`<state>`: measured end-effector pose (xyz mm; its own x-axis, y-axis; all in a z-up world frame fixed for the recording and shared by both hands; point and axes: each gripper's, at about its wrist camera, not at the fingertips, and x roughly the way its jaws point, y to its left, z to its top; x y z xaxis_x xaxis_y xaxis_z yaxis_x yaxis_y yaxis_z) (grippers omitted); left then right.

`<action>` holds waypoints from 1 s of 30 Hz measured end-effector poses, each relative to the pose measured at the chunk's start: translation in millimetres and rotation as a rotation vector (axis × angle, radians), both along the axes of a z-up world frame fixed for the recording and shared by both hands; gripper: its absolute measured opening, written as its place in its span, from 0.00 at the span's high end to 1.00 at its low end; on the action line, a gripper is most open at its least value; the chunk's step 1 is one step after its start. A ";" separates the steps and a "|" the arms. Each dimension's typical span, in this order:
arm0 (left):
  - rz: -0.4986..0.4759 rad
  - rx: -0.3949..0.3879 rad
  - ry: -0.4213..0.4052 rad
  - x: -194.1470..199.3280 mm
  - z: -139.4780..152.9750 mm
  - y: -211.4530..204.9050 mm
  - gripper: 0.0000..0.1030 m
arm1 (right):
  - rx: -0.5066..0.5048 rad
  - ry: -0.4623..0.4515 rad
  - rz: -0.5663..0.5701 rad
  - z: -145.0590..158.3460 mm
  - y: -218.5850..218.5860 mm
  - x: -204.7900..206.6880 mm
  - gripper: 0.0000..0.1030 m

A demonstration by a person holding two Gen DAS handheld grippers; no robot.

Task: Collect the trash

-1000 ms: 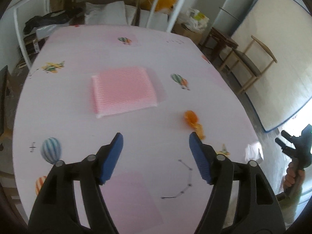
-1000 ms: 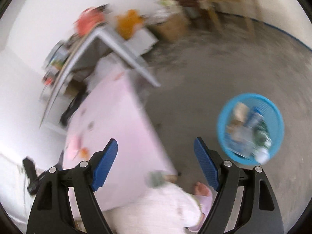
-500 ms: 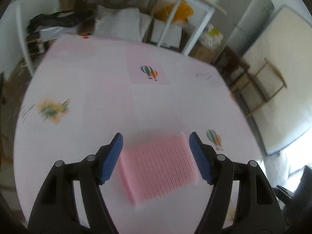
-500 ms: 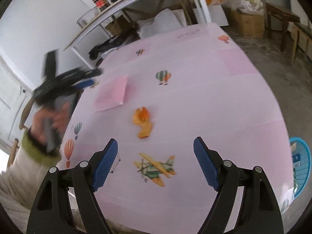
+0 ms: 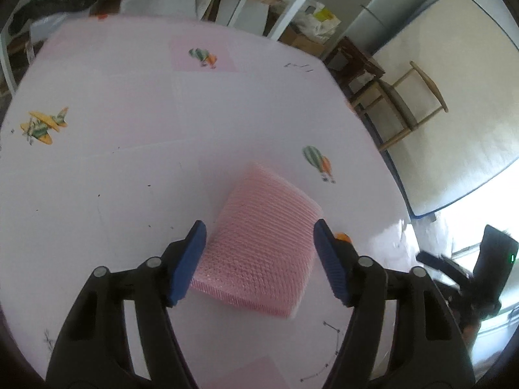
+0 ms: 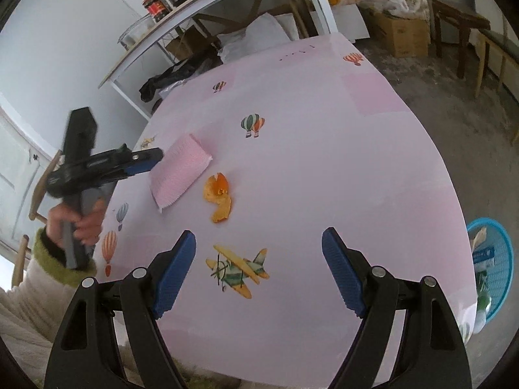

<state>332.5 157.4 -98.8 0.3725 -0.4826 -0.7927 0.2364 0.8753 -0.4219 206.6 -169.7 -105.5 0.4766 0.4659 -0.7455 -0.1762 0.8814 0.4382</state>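
A pink ribbed foam sheet (image 5: 264, 246) lies flat on the pink table (image 5: 129, 162). My left gripper (image 5: 259, 259) is open, low over the sheet's near end with one finger on each side of it. The sheet (image 6: 180, 170) and the left gripper (image 6: 142, 160) also show in the right wrist view. Orange peel (image 6: 219, 197) lies just right of the sheet; a bit of it (image 5: 342, 236) peeks out behind my left gripper's right finger. My right gripper (image 6: 259, 272) is open and empty above the table's near edge, short of the peel.
A blue trash basket (image 6: 494, 265) with rubbish stands on the floor at the table's right side. A white shelf frame (image 6: 201, 6) with jars, boxes and bags stands behind the table. A wooden chair (image 5: 412, 103) stands beyond the table's right edge.
My left gripper has moved forward and down over the pink sheet, which now sits between its fingers. My right gripper swung from the basket and floor to face the table, then steadied.
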 end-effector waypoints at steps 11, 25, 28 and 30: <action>-0.046 0.143 -0.086 -11.7 9.0 -31.5 0.26 | -0.147 -0.060 0.138 -9.4 64.1 37.4 0.46; -0.052 0.203 -0.110 -17.5 2.0 -40.4 0.19 | -0.249 -0.017 0.133 -27.7 82.0 44.7 0.93; -0.075 0.269 -0.133 -20.7 0.4 -53.0 0.19 | -0.227 0.006 0.089 -29.6 68.6 40.8 0.93; -0.091 0.311 -0.147 -23.3 -0.4 -60.4 0.19 | -0.217 0.015 0.067 -30.9 59.9 35.0 0.94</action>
